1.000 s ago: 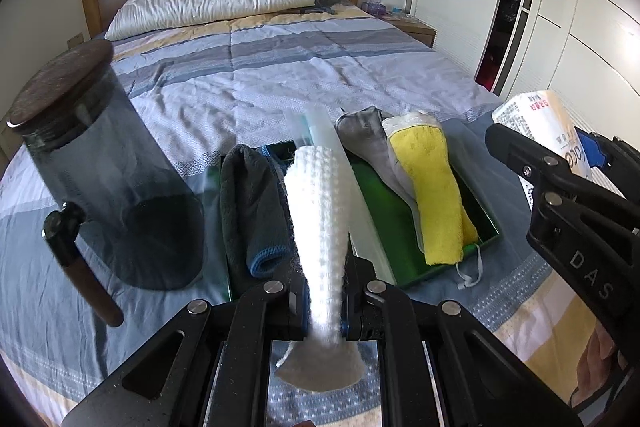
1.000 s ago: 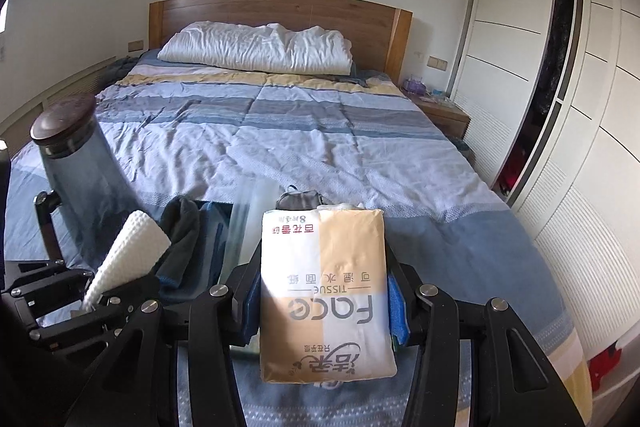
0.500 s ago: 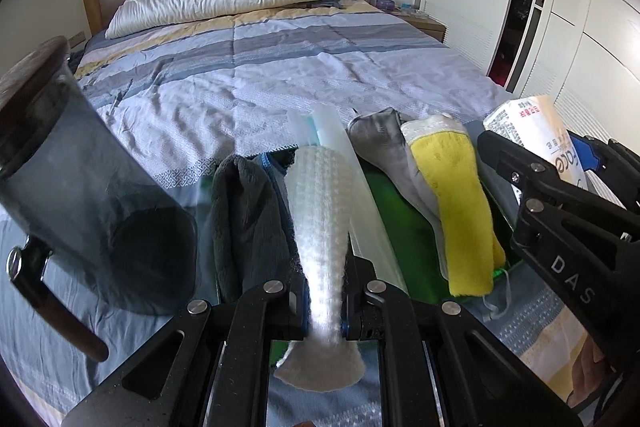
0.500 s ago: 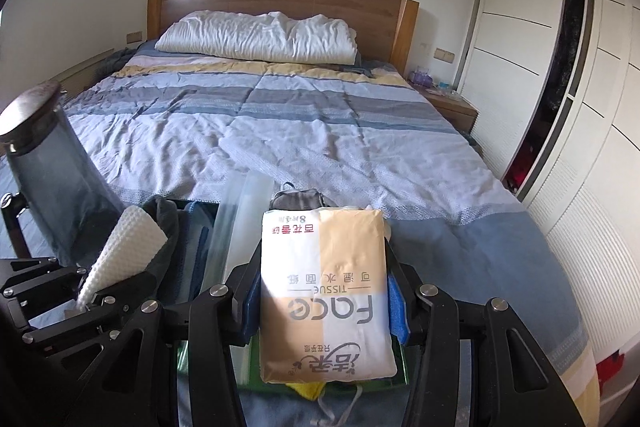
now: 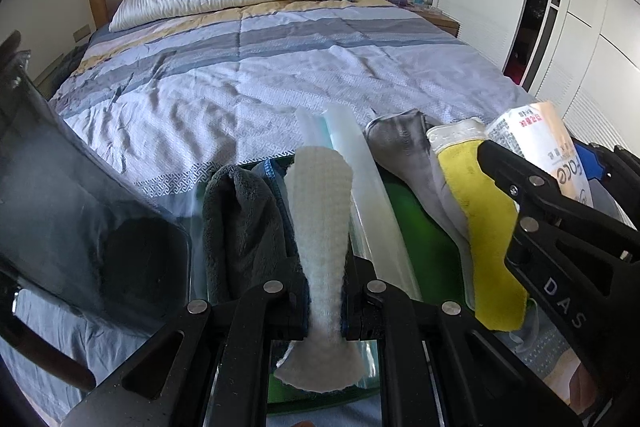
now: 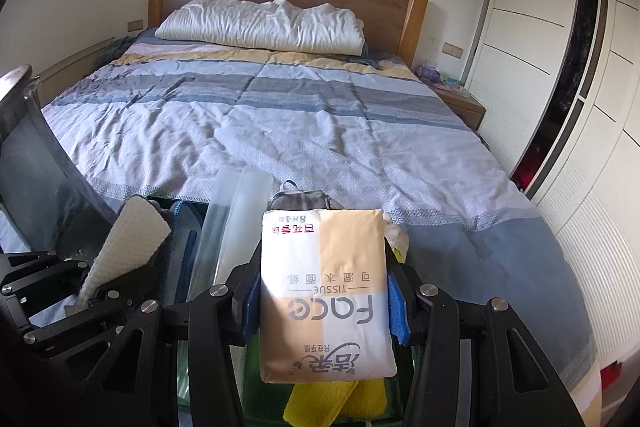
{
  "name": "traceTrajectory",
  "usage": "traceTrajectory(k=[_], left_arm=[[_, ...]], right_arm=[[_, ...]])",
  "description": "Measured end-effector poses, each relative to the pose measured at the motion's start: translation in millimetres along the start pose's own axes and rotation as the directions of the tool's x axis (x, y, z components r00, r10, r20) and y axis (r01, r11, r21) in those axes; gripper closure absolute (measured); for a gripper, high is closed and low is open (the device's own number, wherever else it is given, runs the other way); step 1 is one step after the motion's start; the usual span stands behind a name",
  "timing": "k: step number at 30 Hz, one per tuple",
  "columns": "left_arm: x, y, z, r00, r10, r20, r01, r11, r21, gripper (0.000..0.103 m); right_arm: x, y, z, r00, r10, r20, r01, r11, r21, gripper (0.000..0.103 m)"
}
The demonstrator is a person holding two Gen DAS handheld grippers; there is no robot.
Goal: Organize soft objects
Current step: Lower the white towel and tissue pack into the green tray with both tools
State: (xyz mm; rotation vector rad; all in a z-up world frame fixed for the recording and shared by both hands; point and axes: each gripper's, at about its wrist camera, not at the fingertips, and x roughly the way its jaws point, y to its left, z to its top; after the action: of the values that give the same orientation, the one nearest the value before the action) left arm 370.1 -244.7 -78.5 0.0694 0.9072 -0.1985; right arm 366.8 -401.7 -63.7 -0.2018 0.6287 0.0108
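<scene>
Both grippers have come lower and closer over the green tray (image 5: pixel 424 227) than a second ago, their holds unchanged. Left wrist view: the left gripper (image 5: pixel 324 301), at bottom centre, is pinched tight on a white waffle cloth (image 5: pixel 320 203); a dark grey towel (image 5: pixel 240 223) lies left, a yellow cloth (image 5: pixel 480 223) right. Right wrist view: the right gripper (image 6: pixel 324 301) clamps a tissue pack (image 6: pixel 324 291) at lower centre, above the yellow cloth (image 6: pixel 336 401).
</scene>
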Motion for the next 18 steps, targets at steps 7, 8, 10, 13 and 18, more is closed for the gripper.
traceTrajectory(k=[7, 8, 10, 13, 18], left_arm=[[10.3, -1.3, -0.4, 1.000, 0.010, -0.017, -0.010, 1.000, -0.006, 0.095], [12.5, -1.7, -0.4, 1.000, 0.010, -0.020, -0.010, 1.000, -0.009, 0.095], [16.5, -2.0, -0.6, 1.000, 0.010, -0.025, -0.011, 1.000, -0.015, 0.095], [22.6, -1.7, -1.1, 0.999, 0.016, -0.033, -0.017, 1.000, -0.021, 0.095], [28.3, -1.5, -1.9, 0.999, 0.034, -0.032, -0.035, 0.999, -0.013, 0.095]], right_arm=[[14.8, -1.5, -4.0, 1.000, -0.004, -0.010, 0.004, 1.000, -0.005, 0.055], [17.1, -2.6, -4.1, 1.000, -0.004, -0.011, 0.004, 1.000, -0.004, 0.055], [20.9, -3.0, -5.0, 1.000, -0.003, -0.015, 0.003, 1.000, -0.006, 0.055], [27.7, -2.1, -6.1, 1.000, -0.006, -0.026, 0.006, 1.000, -0.011, 0.054], [36.9, -1.5, -6.0, 0.999, 0.008, -0.040, -0.009, 1.000, -0.014, 0.054]])
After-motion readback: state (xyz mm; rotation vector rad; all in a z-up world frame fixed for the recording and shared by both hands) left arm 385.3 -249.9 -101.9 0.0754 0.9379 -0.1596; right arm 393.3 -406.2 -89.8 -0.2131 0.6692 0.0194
